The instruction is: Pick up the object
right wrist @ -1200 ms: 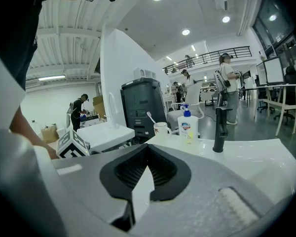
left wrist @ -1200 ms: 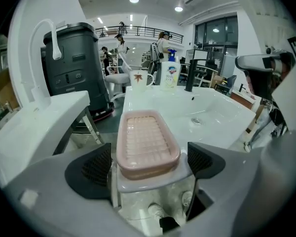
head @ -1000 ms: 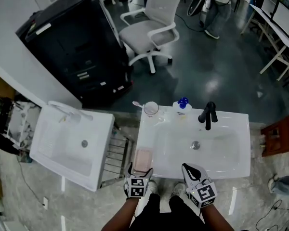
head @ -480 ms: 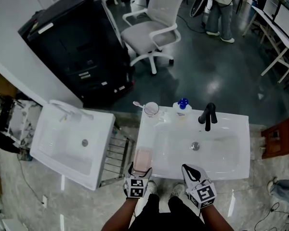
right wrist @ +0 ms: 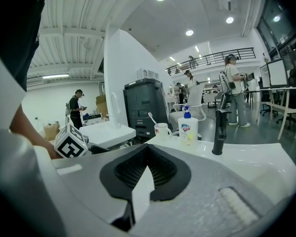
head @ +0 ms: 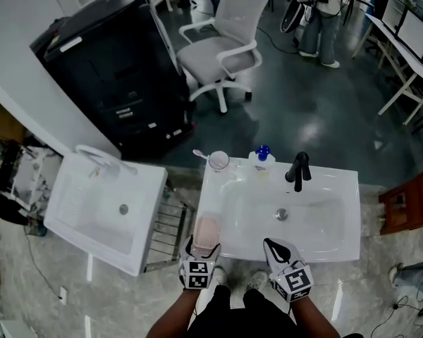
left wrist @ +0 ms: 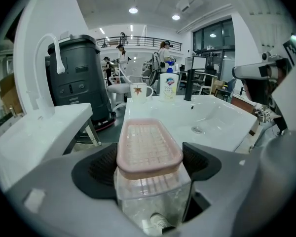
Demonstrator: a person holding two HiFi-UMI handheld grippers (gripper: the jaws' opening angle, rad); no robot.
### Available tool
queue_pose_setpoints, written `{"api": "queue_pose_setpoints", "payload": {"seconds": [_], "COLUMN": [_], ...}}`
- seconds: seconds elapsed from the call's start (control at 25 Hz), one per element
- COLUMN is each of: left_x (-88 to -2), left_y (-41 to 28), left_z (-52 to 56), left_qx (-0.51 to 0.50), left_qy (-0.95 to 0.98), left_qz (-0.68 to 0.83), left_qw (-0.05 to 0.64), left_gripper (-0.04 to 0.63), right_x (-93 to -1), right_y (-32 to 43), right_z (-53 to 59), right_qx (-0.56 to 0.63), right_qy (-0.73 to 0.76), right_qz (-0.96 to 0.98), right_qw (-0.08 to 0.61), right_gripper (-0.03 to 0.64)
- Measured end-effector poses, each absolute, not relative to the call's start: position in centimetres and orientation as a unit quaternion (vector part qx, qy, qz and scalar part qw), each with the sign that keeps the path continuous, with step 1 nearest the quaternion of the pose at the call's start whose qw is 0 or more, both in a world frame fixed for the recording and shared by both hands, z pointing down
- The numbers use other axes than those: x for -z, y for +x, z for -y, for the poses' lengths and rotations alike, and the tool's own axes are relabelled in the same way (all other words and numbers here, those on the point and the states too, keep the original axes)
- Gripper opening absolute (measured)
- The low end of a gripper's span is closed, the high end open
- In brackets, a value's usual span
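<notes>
A: Where is the soap dish (head: 207, 232)?

B: At the near left corner of the white sink (head: 338, 189), about 9 o'clock from the drain (head: 281, 215). It is a pink slatted tray on a clear base, lying lengthwise away from the person.

A: Is anything holding it?

B: Yes. The left gripper (head: 203, 246) has it. In the left gripper view the dish (left wrist: 149, 149) sits squarely between the two dark pads (left wrist: 101, 169), and both pads press against its sides, so the left gripper (left wrist: 150, 163) is clamped on it.

A: Lifted, or resting on the rim?

B: I cannot tell from these views.

A: And the other one?

B: The right gripper (head: 276, 248) hangs over the sink's near edge, at about 6 o'clock from the drain. In the right gripper view its jaws are together with nothing in them (right wrist: 145, 169).

A: What else is on the sink?

B: Along the far rim there is a cup (head: 218, 161) with a toothbrush at 10 o'clock from the drain, a soap bottle (head: 261, 159) with a blue pump at 11 o'clock, and a black tap (head: 298, 171) at 1 o'clock.

A: And around it?

B: A second white sink (head: 77, 189) stands at 9 o'clock, with a wire rack (head: 170, 227) between the two. Beyond them are a black cabinet (head: 109, 69) and a white office chair (head: 225, 44).
</notes>
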State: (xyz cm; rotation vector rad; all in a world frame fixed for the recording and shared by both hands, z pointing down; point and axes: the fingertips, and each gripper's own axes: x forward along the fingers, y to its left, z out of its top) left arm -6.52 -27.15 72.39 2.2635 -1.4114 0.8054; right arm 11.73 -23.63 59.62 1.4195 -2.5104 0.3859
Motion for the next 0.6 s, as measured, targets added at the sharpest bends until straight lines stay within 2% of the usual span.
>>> {"api": "queue_pose_setpoints", "payload": {"seconds": [0.6], "left_x": [-63.2], "left_y": [-4.9], "left_z": [30.3], "left_qx": [-0.205], "left_qy": [0.823], "left_qz": [0.517], "left_qw": [0.115], "left_gripper": [0.434], "right_x": [-55.0], "right_y": [13.4], "right_z": [25.6], "right_qx": [-0.075], "right_qy": [0.510], "right_qz": [0.853], "right_qw": [0.085], "right_gripper": [0.003]}}
